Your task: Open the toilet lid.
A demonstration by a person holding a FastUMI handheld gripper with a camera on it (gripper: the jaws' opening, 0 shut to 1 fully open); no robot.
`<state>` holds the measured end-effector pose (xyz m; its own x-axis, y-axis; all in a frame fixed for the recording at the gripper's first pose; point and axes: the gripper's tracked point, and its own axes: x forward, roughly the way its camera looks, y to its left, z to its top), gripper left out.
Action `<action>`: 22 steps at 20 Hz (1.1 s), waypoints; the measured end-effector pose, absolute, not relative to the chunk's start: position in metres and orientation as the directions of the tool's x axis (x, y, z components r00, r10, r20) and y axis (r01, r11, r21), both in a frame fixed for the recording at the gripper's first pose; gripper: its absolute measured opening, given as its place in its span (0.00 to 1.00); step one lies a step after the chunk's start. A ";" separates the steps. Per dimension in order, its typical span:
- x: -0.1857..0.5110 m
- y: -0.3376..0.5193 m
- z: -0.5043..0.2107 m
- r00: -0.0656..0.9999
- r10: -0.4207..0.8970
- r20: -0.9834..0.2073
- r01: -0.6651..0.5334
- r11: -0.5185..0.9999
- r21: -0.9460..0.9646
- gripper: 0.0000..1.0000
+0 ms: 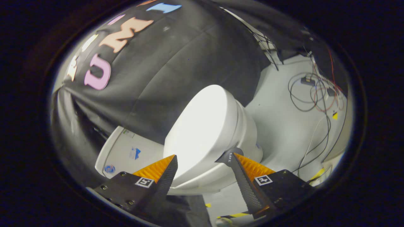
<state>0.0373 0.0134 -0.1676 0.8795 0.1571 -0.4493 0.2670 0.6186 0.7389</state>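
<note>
Both my fingers stood spread at lower centre, gripper empty, the closed toilet lid just ahead between them.

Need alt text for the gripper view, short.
A white toilet with its lid down lies just ahead of the open gripper, whose two fingers frame the lid's front edge without touching it. Loose cables lie on the pale floor beyond.
</note>
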 end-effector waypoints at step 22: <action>0.066 -0.001 -0.218 0.868 0.217 -0.447 0.328 0.425 0.844 0.01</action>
<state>0.0663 -0.0009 -0.2176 0.8680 0.2166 -0.4469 0.3283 0.4250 0.8436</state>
